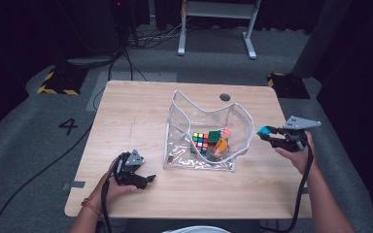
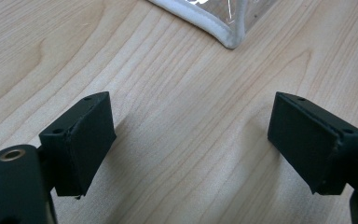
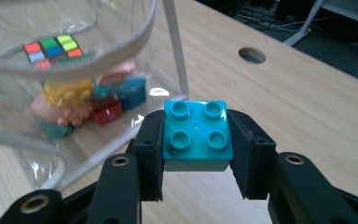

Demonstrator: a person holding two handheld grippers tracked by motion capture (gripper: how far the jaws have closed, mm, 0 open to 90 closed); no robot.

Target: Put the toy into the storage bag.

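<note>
My right hand (image 1: 298, 154) is raised at the right of the high view, forearm running in from the lower right. Right gripper (image 1: 268, 132) points left toward the clear pouch (image 1: 206, 133), jaws clamped on a teal four-stud brick (image 3: 196, 131). Brick is square, no long axis; studs face up. Left hand (image 1: 110, 182) rests at lower left on the table (image 1: 141, 104); left gripper (image 2: 191, 144) stands wide apart, bare wood between.
</note>
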